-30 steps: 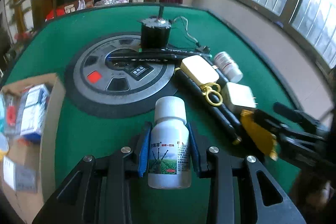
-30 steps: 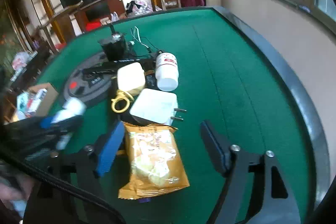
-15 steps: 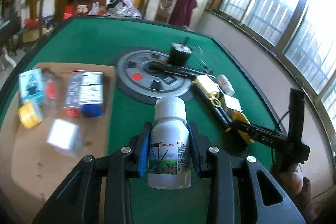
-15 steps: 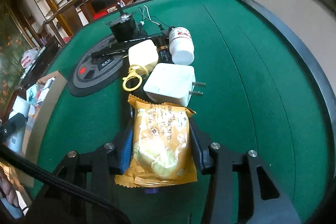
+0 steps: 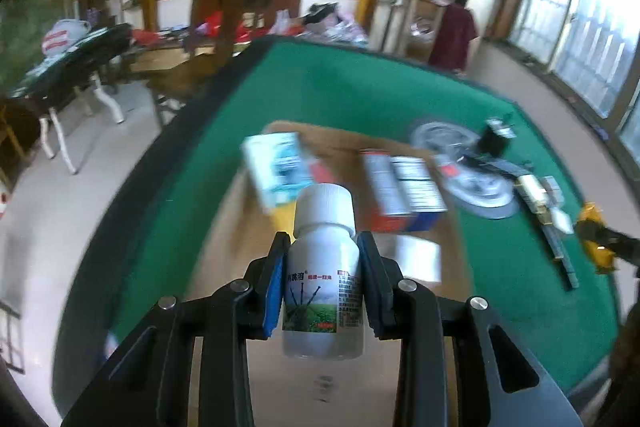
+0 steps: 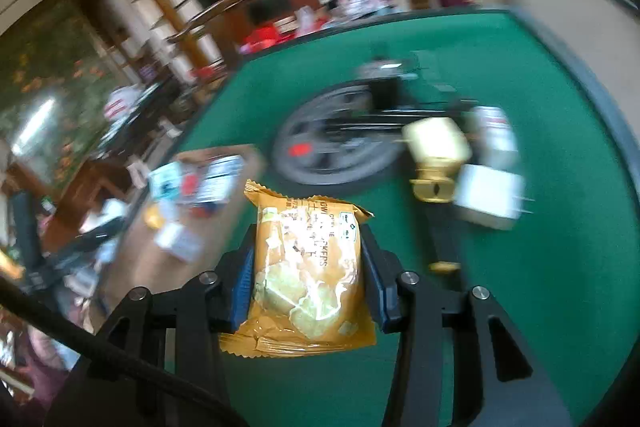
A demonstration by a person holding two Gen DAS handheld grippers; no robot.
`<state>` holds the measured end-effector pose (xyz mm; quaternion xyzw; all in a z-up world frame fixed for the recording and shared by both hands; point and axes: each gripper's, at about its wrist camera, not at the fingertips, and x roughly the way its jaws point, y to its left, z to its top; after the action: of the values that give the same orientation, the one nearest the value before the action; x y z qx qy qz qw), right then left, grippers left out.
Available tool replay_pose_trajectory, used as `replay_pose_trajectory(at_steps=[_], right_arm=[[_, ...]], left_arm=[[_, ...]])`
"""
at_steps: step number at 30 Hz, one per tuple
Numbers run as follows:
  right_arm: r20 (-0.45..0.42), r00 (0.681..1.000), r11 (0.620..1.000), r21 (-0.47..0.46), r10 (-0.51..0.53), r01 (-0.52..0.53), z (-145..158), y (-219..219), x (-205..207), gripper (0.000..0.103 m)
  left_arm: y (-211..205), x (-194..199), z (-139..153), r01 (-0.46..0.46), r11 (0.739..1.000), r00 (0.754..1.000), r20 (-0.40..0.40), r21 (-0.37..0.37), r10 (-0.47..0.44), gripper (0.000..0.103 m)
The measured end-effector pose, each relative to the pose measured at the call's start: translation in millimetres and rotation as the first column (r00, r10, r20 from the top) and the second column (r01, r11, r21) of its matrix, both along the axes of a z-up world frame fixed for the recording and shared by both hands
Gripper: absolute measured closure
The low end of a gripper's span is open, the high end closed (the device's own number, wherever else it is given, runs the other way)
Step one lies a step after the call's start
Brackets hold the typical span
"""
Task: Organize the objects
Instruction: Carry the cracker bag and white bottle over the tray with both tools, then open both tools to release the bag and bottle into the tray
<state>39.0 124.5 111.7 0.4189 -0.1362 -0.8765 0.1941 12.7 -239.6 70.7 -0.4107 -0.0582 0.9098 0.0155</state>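
Both claws now carry cargo, where a second ago only the left did. Item one: left claw point(image 5: 322, 291), clamped on a white bottle point(image 5: 323, 275), cap up, label facing me; it has swung away from the clutter and now hangs over the open cardboard box point(image 5: 236, 247) on the green surface point(image 5: 352, 91). Item two: right claw point(image 6: 308, 277); its jaws stood wide around the orange snack packet point(image 6: 307, 271) a second ago and have closed, blue pads pressing both sides, the packet lifted clear of the surface and turned toward the same box. Item three: box contents, blurred, include a white-and-blue carton point(image 5: 276, 167) and a red-and-blue carton point(image 5: 400, 191). Item four: still unsorted on the surface beside the round grey disc point(image 6: 332, 147), a cream case point(image 6: 438, 143), a white charger point(image 6: 486, 197), a second white bottle point(image 6: 496, 137). Assessment: I judge the bottle near release into the box, the packet next in line, several items left.
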Motion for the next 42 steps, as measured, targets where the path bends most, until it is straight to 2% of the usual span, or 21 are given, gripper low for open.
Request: replay_pose_trajectory(at_steps=[6,10,13,18,23,30,36,40,42], right_arm=[[0.072,0.981,0.981,-0.082,0.180,-0.174,-10,-95,-20,0.059],[0.105,0.962,0.966,-0.070,0.253,-0.247,-16,-157,-39,0.059],[0.140,0.954,0.964,-0.047,0.266,-0.262,-23,-191,-58,0.059],[0.187,0.953,0.970,0.008,0.238,-0.244,-40,-228,-87,0.059],[0.233,0.948,0.972,0.039,0.218,-0.233,-55,-249,-102,0.059],[0.218,0.956,0.973,0.079,0.197,-0.219,-54,-256,-105,0.056],[0.198,0.959,0.974,0.063,0.202,-0.218,-50,-250,-100,0.047],[0.167,0.964,0.978,-0.016,0.206,-0.206,-38,-234,-99,0.044],[0.153,0.969,0.981,-0.021,0.192,-0.191,-32,-225,-96,0.042]], left_arm=[[-12,-36,-34,-0.005,1.000,0.997,0.078,-0.026,0.007,0.074],[-14,-51,-45,0.009,1.000,0.994,0.112,-0.007,-0.009,0.074],[-16,-54,-51,0.021,1.000,0.991,0.134,-0.008,-0.020,0.074],[-24,-54,-55,0.034,0.998,0.987,0.153,0.053,-0.042,0.074],[-39,-45,-50,0.017,0.990,0.987,0.158,0.143,-0.040,0.072],[-54,-20,-31,-0.002,0.976,0.994,0.105,0.218,-0.021,0.056],[-57,-4,-29,-0.015,0.967,0.994,0.105,0.256,-0.013,0.056],[-61,-2,-30,-0.026,0.961,0.994,0.110,0.277,-0.005,0.056],[-63,4,-29,-0.032,0.958,0.995,0.102,0.285,0.003,0.056]])
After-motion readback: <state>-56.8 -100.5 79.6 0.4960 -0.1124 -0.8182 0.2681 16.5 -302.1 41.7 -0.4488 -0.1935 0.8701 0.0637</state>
